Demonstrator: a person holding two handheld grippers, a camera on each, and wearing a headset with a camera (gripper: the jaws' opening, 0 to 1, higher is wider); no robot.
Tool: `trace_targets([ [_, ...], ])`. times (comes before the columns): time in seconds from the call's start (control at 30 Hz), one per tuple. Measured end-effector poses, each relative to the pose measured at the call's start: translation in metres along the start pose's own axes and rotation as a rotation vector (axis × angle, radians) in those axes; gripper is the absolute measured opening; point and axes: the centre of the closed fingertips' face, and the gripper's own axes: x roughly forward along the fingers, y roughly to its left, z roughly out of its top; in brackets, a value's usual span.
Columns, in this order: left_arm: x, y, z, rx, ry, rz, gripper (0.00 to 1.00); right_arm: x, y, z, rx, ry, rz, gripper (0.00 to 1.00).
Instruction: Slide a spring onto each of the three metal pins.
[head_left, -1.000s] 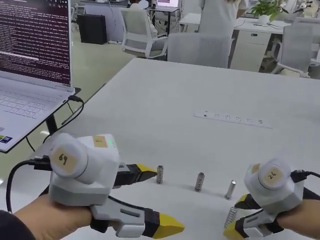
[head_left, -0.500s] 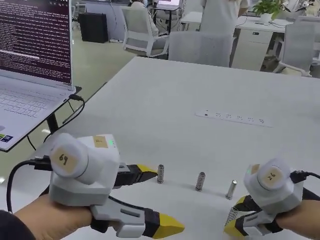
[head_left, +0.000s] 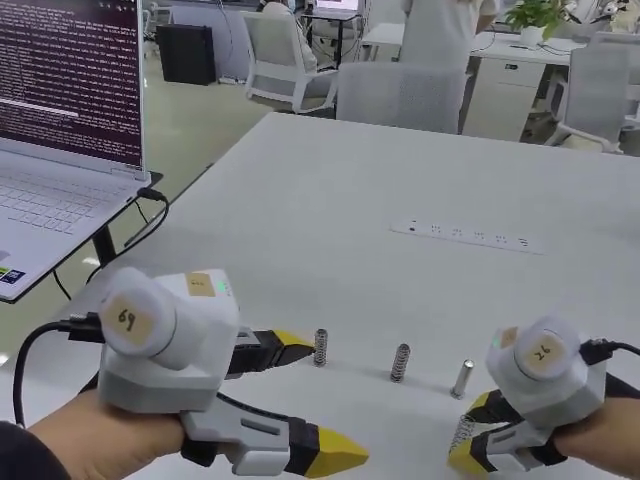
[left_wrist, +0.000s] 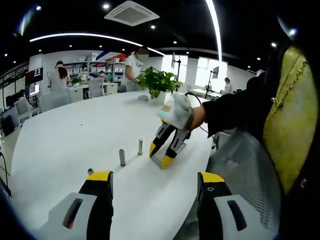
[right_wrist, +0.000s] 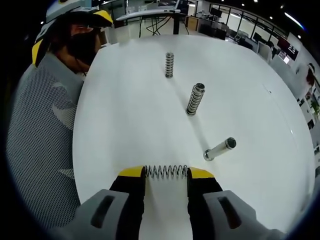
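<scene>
Three upright metal pins stand in a row on the white table (head_left: 400, 180). The left pin (head_left: 320, 347) and the middle pin (head_left: 400, 362) each wear a spring. The right pin (head_left: 462, 378) is bare. In the right gripper view they appear as the far sprung pin (right_wrist: 169, 64), the middle sprung pin (right_wrist: 195, 98) and the bare pin (right_wrist: 220, 148). My right gripper (head_left: 468, 432) is shut on a loose spring (right_wrist: 166, 171), held crosswise between its yellow tips just short of the bare pin. My left gripper (head_left: 322, 400) stands open with nothing in it, beside the left pin.
An open laptop (head_left: 60, 120) sits at the left past the table's edge, with a black cable (head_left: 140, 235) hanging off it. A white power strip (head_left: 467, 238) lies farther back on the table. Office chairs (head_left: 285, 60) and a person stand beyond.
</scene>
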Motion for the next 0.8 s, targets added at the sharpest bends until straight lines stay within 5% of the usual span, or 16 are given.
trace_targets([
  [0.8, 0.006, 0.012, 0.006, -0.029, 0.009, -0.007, 0.59, -0.025, 0.016, 0.06, -0.194, -0.127, -0.029, 0.3],
])
